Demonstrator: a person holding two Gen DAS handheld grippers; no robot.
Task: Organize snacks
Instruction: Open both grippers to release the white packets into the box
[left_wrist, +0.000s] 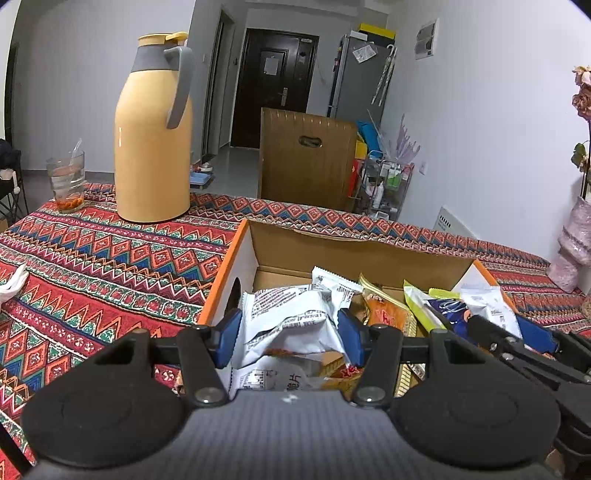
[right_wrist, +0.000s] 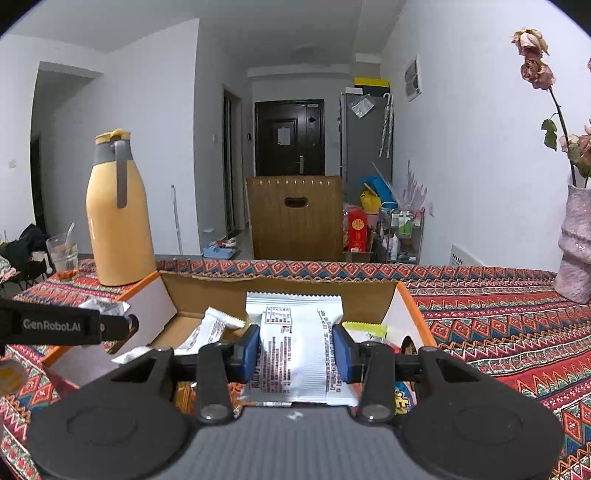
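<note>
An open cardboard box (left_wrist: 236, 254) with orange outer edges stands on the patterned tablecloth and holds several snack packets. In the left wrist view my left gripper (left_wrist: 290, 338) is over the box's near left part, its blue pads pressing a crumpled white packet (left_wrist: 288, 321). An orange packet (left_wrist: 388, 314) and a yellow-green one (left_wrist: 415, 301) lie to its right. My right gripper (right_wrist: 295, 349) is shut on a flat white printed packet (right_wrist: 295, 343) above the box (right_wrist: 280, 291). It also shows in the left wrist view as the right gripper (left_wrist: 495, 325).
A tall yellow thermos jug (left_wrist: 151, 147) and a glass with a drink (left_wrist: 66, 181) stand on the table behind and left of the box. A pink vase (right_wrist: 576, 251) sits at the far right. A wooden chair back (left_wrist: 306, 155) rises beyond the table's far edge.
</note>
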